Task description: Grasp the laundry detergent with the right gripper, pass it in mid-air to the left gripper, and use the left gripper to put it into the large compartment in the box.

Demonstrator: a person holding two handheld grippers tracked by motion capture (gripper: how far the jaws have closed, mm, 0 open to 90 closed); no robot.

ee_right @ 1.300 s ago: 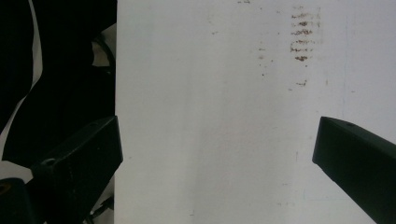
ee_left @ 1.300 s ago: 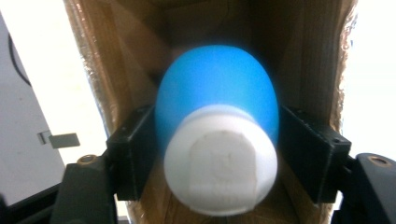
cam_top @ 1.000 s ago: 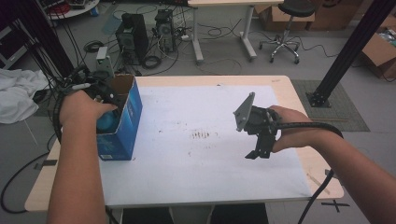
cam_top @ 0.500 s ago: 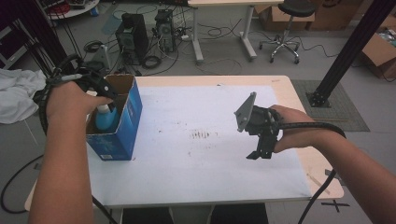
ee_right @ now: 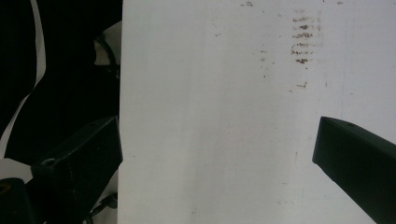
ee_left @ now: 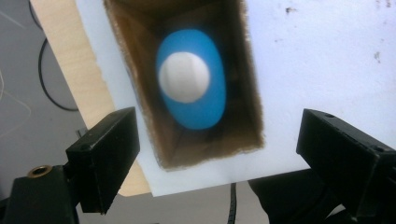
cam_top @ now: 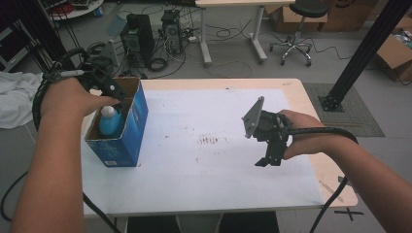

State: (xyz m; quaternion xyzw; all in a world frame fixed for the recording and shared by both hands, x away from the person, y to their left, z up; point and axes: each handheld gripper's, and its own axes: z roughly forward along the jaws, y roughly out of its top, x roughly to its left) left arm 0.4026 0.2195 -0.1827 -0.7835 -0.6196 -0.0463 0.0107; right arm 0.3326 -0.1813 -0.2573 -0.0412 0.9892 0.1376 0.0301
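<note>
- Left hand (cam_top: 73,99) reaching in from the bottom left, forearm stretching up the side of the bench (cam_top: 311,189), holding the left tool (cam_top: 114,92) right over the open top of the blue box (cam_top: 127,133).
- Left tool's jaws pointing down at the box mouth, spread wide, gripping nothing; in the left gripper view (ee_left: 219,154) sitting either side of the opening with plenty of gap.
- Right hand (cam_top: 303,133) hanging over the right half of the white sheet (cam_top: 194,165), forearm coming in from the bottom right, cable trailing off the wrist.
- Right tool (cam_top: 271,158) tipping downward above the sheet, jaws also spread wide and holding nothing; same story in the right gripper view (ee_right: 219,168), just bare white surface between them.
- Grey three-cornered plate (cam_top: 253,117) sticking up off the right tool.
- Blue box standing upright near the left edge of the bench, brown cardboard inside, top flaps open.
- Blue bottle (cam_top: 110,121) with a white cap (ee_left: 184,77) standing inside the box, cap facing up, seen straight down the box in the left gripper view (ee_left: 191,84).
- Bottle's lower part hiding behind the box walls, so no telling how tall it is; also a bit blurry from above.
- Brownish smudge marks (cam_top: 210,141) showing mid-sheet, too small to make out what they are.
- Floor beyond the bench looking cluttered: computer towers (cam_top: 138,34), cables, an office chair (cam_top: 294,29).
</note>
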